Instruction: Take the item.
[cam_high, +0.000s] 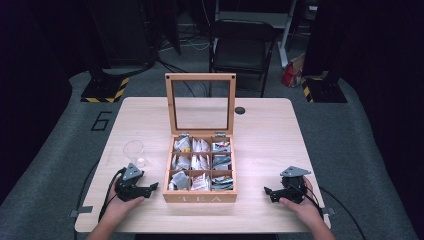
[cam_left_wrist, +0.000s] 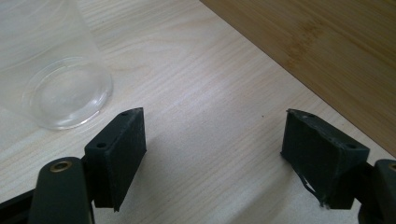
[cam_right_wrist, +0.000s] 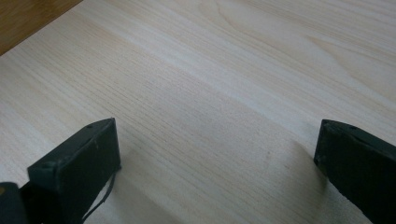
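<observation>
A wooden tea box (cam_high: 200, 196) marked TEA stands at the table's front middle, its glass lid (cam_high: 200, 102) raised upright. Several compartments hold tea bags (cam_high: 201, 161). A clear empty glass (cam_high: 134, 151) stands left of the box; its base (cam_left_wrist: 65, 95) shows in the left gripper view. My left gripper (cam_high: 152, 187) rests on the table just left of the box, open, nothing between its jaws; the box's side wall (cam_left_wrist: 322, 51) lies ahead of it. My right gripper (cam_high: 268, 193) rests right of the box, open over bare wood (cam_right_wrist: 219, 107).
The light wooden table (cam_high: 265, 135) has a small black round cap (cam_high: 240, 110) near its far edge. A black chair (cam_high: 242, 47) stands beyond the table. Cables trail from both grippers off the front edge.
</observation>
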